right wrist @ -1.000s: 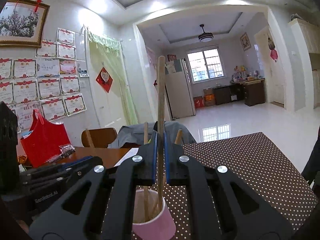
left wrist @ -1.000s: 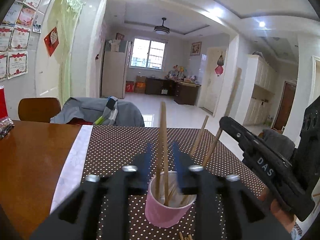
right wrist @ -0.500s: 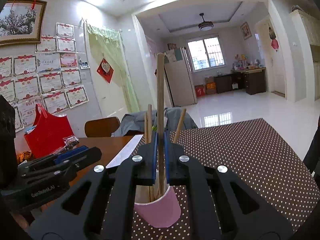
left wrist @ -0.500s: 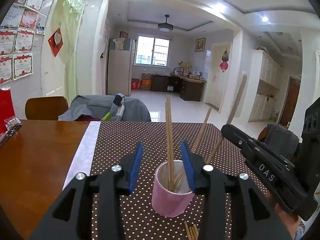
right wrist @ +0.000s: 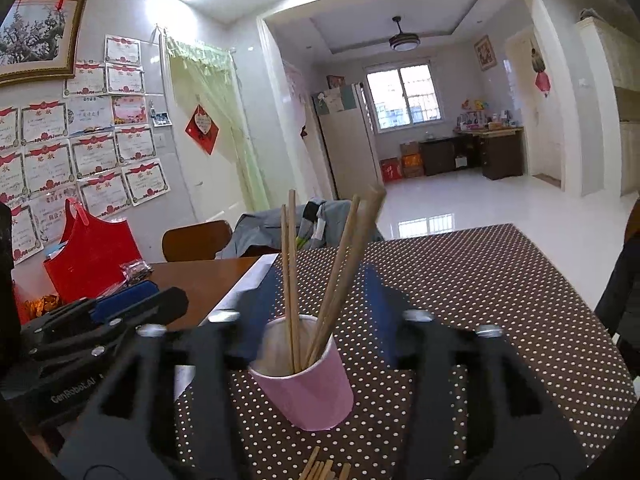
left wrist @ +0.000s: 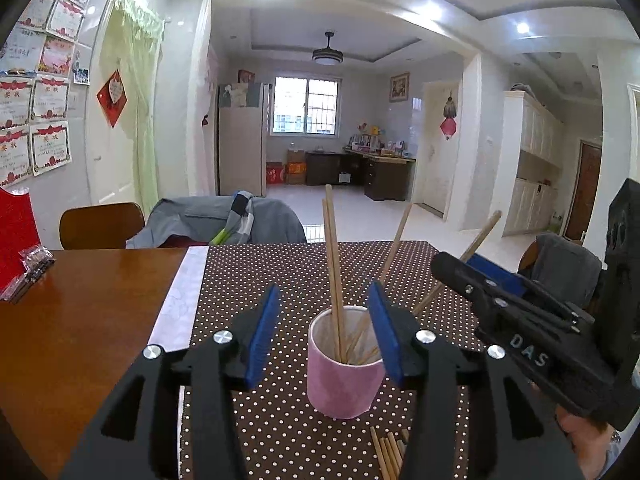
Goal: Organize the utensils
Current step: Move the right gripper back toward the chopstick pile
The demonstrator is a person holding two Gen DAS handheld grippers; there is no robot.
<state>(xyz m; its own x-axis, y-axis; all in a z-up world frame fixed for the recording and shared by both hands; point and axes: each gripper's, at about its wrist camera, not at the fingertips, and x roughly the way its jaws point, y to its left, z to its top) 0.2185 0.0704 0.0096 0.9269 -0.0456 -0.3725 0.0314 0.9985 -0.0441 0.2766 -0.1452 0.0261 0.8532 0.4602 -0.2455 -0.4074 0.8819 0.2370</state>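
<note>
Left wrist: both grippers' jaws opening, empty, flanking pink cup midway across tablecloth.

I read white letters "DAS" on the side of the black plastic right gripper as my left camera sees it. On the black body of the left gripper, in my right camera, stands "GenRobot.AI". The wall certificates are too small to read.
</note>
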